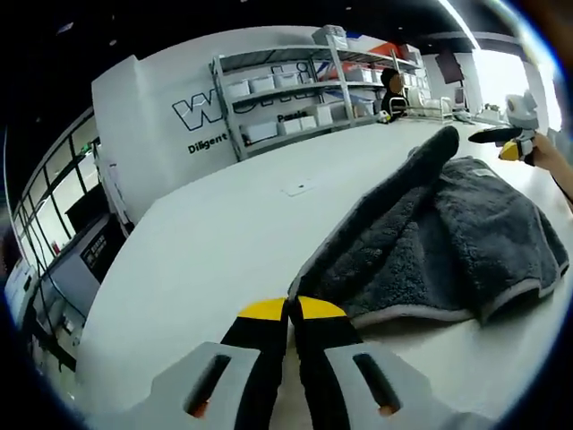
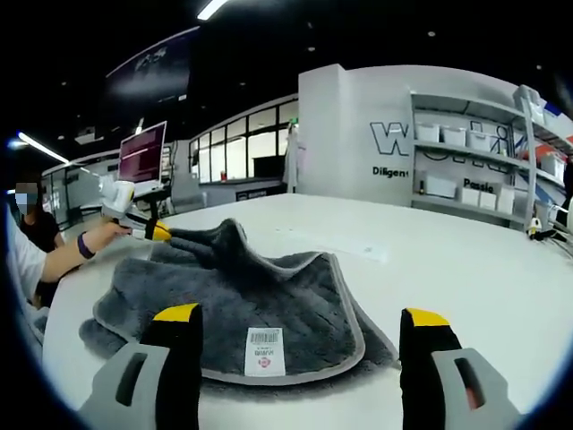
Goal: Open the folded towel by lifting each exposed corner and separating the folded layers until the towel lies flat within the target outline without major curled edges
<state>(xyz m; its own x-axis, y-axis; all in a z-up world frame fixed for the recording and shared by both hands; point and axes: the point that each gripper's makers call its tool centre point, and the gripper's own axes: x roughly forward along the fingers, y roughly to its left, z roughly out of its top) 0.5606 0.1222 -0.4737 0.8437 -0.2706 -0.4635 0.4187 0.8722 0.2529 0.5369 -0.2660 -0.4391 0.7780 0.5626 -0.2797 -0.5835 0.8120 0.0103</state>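
While my left hand-held gripper [image 1: 288, 315] sits with its jaws pressed together on nothing, in the left gripper view the towel [image 1: 452, 237] lies just ahead and to its right on the white surface [image 1: 224, 242], one fold standing in a ridge; I judge that ridge could flop back and leave a curled edge. In the right gripper view my right hand-held gripper [image 2: 300, 322] is spread wide with the towel's [image 2: 269, 296] labelled hem between its jaws, untouched, while the left hand-held gripper [image 2: 159, 231] seems to pinch the far corner, so a clumsy bite here might drag the whole cloth toward the surface's near edge.
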